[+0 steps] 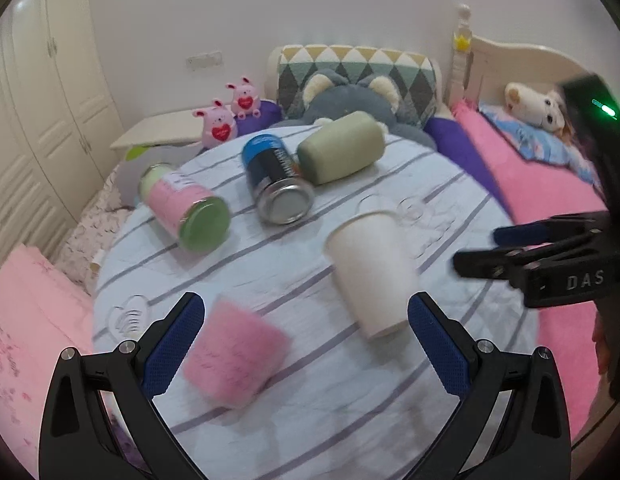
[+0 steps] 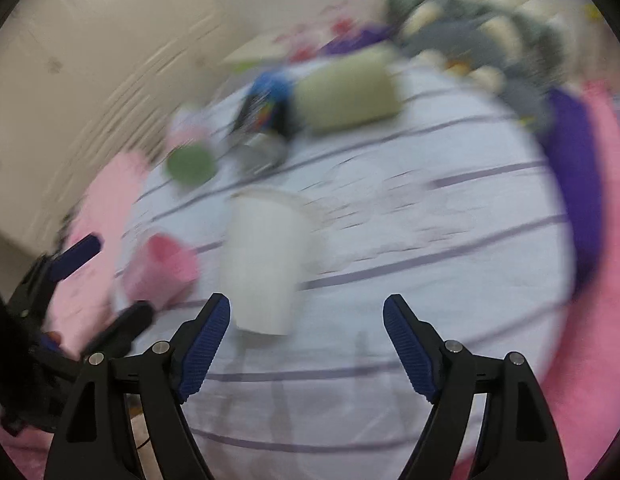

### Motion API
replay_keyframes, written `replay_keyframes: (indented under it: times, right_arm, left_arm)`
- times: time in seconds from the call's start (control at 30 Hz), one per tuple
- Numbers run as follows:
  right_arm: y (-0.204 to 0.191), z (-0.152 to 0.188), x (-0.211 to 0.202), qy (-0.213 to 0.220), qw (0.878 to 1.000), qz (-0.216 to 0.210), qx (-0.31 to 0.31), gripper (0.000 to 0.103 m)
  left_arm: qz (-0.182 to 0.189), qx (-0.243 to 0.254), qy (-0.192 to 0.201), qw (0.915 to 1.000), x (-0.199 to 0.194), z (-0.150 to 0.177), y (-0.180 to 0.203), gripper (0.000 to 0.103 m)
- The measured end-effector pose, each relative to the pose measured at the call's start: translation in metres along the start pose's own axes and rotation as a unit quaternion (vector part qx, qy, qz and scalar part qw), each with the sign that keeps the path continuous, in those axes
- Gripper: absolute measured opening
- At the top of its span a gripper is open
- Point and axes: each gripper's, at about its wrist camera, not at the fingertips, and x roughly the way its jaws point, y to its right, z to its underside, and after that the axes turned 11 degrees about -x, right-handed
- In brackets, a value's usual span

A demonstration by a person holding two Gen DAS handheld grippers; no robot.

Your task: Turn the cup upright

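Our left gripper (image 1: 306, 344) and right gripper (image 2: 306, 344) hang spread and empty; the light white cup (image 1: 369, 272), mid-bed, may roll from a one-sided push.

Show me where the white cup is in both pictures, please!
Left wrist view: the white cup lies on its side right of centre on the striped sheet, ahead of the open left gripper.
Right wrist view: the same cup sits just left of centre, blurred, beyond the open right gripper.
Shared landmark: the pink cup lies to its left in both.
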Motion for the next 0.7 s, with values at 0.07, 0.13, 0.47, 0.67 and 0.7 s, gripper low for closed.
replay_keyframes:
  times: [0.07,0.13,0.47,0.67,0.7]
  right_arm:
    - [0.013,0.008,-0.016,0.018,0.998,0.055,0.006,0.081]
    - [0.027,0.008,-0.025,0.034,0.996,0.08,0.018,0.081]
    - [0.035,0.009,-0.015,0.074,0.995,0.067,0.016,0.081]
    - [0.036,0.007,-0.012,0.075,0.994,0.079,0.003,0.081]
    - [0.037,0.008,-0.011,0.075,0.994,0.079,0.004,0.081]
  left_arm:
    - [0.003,-0.014,0.0,0.9999,0.006,-0.005,0.012,0.103]
    - [0.003,-0.027,-0.003,0.9996,0.015,-0.008,0.021,0.103]
    - [-0.024,-0.068,-0.041,0.9966,0.065,-0.016,0.047,0.103]
    - [-0.036,-0.091,-0.052,0.9938,0.086,-0.02,0.047,0.103]
    - [-0.036,-0.093,-0.053,0.9936,0.087,-0.02,0.047,0.103]
